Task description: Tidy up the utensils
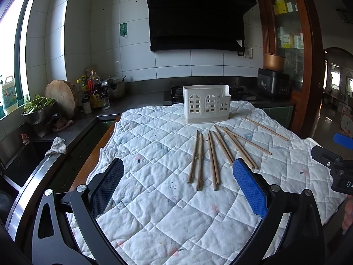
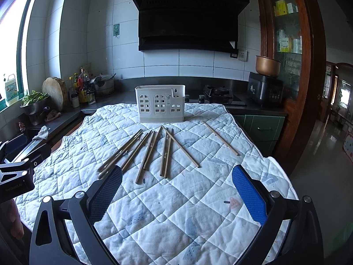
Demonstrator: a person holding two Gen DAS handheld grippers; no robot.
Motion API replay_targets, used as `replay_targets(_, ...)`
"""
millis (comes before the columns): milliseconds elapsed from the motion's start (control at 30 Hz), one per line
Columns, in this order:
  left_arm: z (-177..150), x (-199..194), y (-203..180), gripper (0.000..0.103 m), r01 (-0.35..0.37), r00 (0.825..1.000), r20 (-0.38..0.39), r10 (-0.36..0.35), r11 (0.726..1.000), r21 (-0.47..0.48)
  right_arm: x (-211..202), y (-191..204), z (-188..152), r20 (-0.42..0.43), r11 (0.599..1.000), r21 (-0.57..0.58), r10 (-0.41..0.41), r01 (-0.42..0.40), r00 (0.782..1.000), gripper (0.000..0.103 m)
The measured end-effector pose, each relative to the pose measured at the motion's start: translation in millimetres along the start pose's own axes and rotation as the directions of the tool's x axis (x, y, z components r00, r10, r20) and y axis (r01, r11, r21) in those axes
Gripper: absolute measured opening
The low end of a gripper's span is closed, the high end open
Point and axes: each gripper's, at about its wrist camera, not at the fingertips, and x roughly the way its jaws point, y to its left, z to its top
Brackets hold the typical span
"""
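Observation:
Several wooden chopsticks (image 1: 213, 158) lie fanned out on a white quilted cloth (image 1: 154, 209), with one stray chopstick (image 1: 265, 128) off to the right. Behind them stands a white utensil holder (image 1: 206, 103) with arched cut-outs, upright and empty as far as I can see. My left gripper (image 1: 178, 167) hovers open just short of the chopsticks' near ends. In the right wrist view the same chopsticks (image 2: 152, 152), stray chopstick (image 2: 220, 138) and holder (image 2: 160, 103) show, and my right gripper (image 2: 176, 174) is open with nothing between its blue pads.
The cloth (image 2: 176, 220) covers a table whose wooden edge (image 1: 92, 152) shows at the left. Beyond are a dark counter with bottles (image 1: 92, 90), a chopping block (image 1: 61, 98), a bowl of greens (image 1: 38, 110), a hob (image 2: 217, 96) and a rice cooker (image 2: 264, 90).

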Motion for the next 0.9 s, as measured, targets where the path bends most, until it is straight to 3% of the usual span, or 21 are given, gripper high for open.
replay_targets(900,-5.4,11.7,-2.2,0.098,-0.006,1.000,-0.014,0.006,1.000,-0.001,10.7,4.1,-5.5,-0.015,1.000,-0.009,0.011,-0.011,1.000,0.096)
